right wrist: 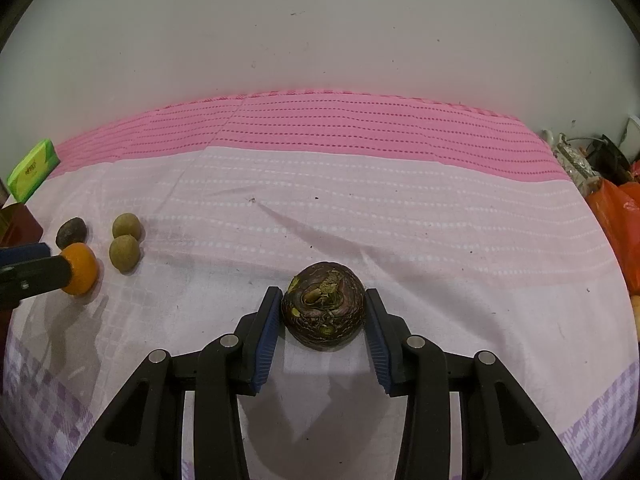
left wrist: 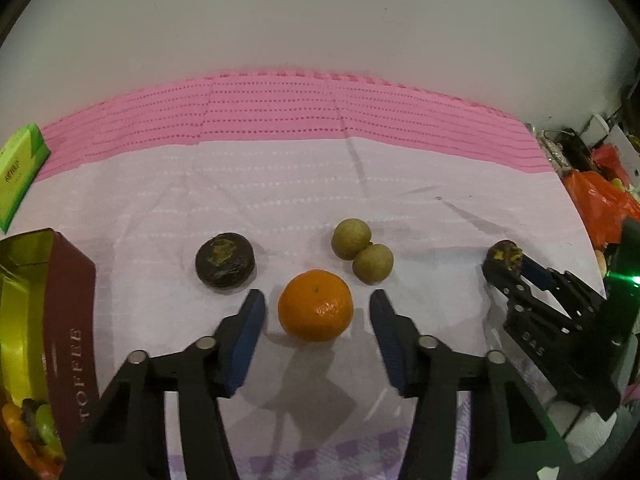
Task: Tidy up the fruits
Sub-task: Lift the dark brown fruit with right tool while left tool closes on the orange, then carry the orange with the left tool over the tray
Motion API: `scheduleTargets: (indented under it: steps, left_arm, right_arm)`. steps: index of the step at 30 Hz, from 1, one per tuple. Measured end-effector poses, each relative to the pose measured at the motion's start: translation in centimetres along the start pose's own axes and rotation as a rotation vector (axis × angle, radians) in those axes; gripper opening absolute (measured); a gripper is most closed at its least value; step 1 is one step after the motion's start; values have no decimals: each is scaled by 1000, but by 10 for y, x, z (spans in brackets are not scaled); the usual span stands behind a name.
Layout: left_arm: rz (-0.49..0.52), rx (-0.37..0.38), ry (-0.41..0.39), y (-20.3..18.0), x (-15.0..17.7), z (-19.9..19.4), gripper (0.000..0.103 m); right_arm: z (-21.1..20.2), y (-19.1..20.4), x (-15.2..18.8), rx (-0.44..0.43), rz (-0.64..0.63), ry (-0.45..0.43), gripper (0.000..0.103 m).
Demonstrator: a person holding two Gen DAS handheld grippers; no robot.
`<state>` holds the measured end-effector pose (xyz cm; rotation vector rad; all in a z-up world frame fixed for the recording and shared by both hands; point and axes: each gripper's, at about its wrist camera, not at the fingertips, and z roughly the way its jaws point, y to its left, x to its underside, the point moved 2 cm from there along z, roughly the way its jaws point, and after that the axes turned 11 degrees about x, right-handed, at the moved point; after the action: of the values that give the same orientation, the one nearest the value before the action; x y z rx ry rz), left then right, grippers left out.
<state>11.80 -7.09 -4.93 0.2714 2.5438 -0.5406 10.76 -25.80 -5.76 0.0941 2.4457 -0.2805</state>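
An orange [left wrist: 315,305] lies on the pink cloth between the fingers of my left gripper [left wrist: 317,296], with a narrow gap showing on each side, so the jaws are open around it. My right gripper [right wrist: 323,294] is shut on a dark brown wrinkled fruit [right wrist: 323,310] that rests on the cloth. In the left wrist view that gripper [left wrist: 508,266] sits at the far right. A second dark fruit [left wrist: 225,262] and two small green-brown round fruits [left wrist: 351,238] lie just beyond the orange.
A maroon toffee tin [left wrist: 68,320] stands open at the left with several fruits inside. A green box [left wrist: 20,168] lies behind it. Orange plastic bags [left wrist: 600,200] and clutter crowd the right edge. A pale wall [right wrist: 320,40] rises behind the cloth.
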Motion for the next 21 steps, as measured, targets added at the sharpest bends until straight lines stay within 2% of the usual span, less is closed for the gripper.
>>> scheduleTargets:
  steps: [7, 21]
  left_arm:
    - [8, -18, 18, 2, 0, 12, 38]
    - [13, -50, 35, 4, 23, -4, 37]
  right_arm:
    - [0, 0, 0, 0, 0, 0, 42]
    - [1, -1, -1, 1, 1, 1, 42]
